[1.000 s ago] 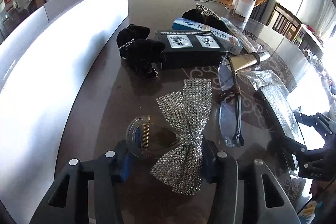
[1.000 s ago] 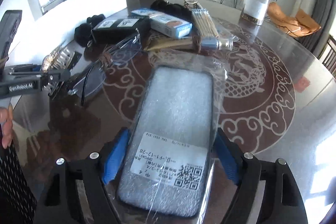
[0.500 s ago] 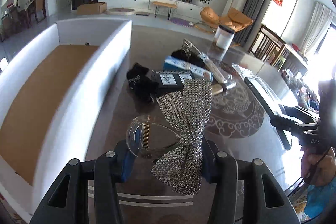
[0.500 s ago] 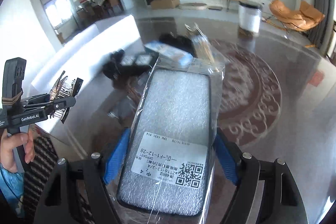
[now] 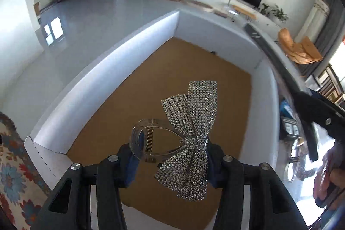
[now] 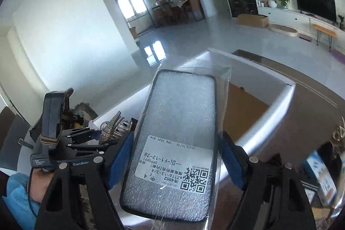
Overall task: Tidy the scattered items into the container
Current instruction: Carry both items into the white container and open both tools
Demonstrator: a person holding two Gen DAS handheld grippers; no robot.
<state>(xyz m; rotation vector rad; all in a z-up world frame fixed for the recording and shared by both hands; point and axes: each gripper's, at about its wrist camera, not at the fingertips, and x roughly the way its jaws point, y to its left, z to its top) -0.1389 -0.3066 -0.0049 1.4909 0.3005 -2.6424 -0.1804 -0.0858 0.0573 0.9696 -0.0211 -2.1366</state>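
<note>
My left gripper (image 5: 172, 156) is shut on a rhinestone bow hair clip (image 5: 189, 126) with a clear plastic claw. It hangs above the brown floor of the white-walled box (image 5: 120, 53). My right gripper (image 6: 176, 158) is shut on a phone case (image 6: 179, 122) in a clear bag with a white label, its blue pads pressing both long edges. The case is held over the near wall of the box (image 6: 278, 109). From the right wrist view the left gripper (image 6: 107, 133) and the sparkling clip show at lower left. In the left wrist view the right gripper (image 5: 310, 122) stands at the right edge.
The dark patterned table (image 6: 301, 105) runs along the box's right side. On it at far right are a blue-and-white carton (image 6: 321, 169) and black items (image 6: 330, 150). A flowered fabric (image 5: 13, 176) lies left of the box. A hand in a blue sleeve (image 6: 19, 193) holds the left gripper.
Both grippers have risen from the table and swung left over the white box, each keeping its item. The table clutter has slid out to the right of both views.
</note>
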